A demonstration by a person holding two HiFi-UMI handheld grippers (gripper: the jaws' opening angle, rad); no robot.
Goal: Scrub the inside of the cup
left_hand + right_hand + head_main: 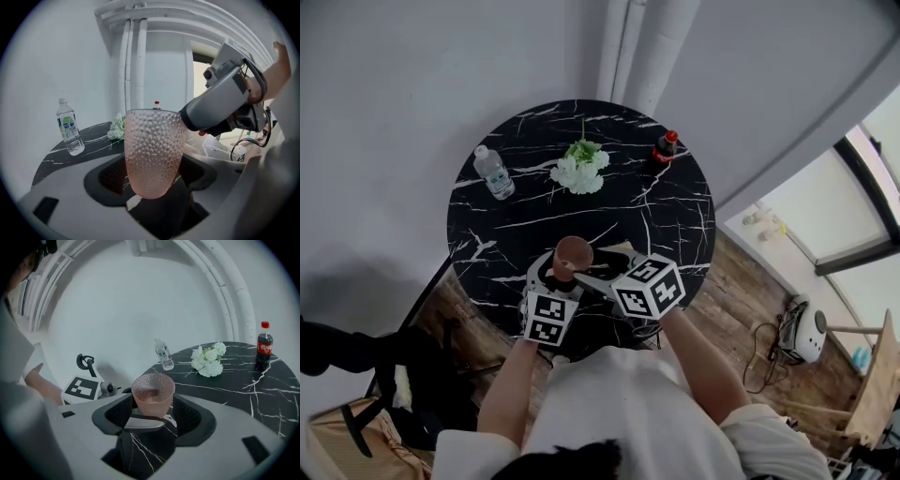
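Note:
A pink dimpled cup point(572, 253) stands upright over the near edge of the round black marble table point(516, 225). My left gripper point(561, 281) is shut on the cup point(152, 154); its dark pads sit against the lower sides. My right gripper point(595, 279) reaches in from the right, level with the cup's rim, and is open with nothing pressed between its pads point(192, 416). From the right gripper view I look into the cup point(153, 392), where a dark patch shows that I cannot identify. A grey flat piece point(140, 423) lies just below the cup.
On the far half of the table stand a clear water bottle point(494, 172) at the left, a bunch of white flowers point(581, 171) in the middle and a dark cola bottle point(664, 148) at the right. White pipes point(637, 47) run up the wall behind.

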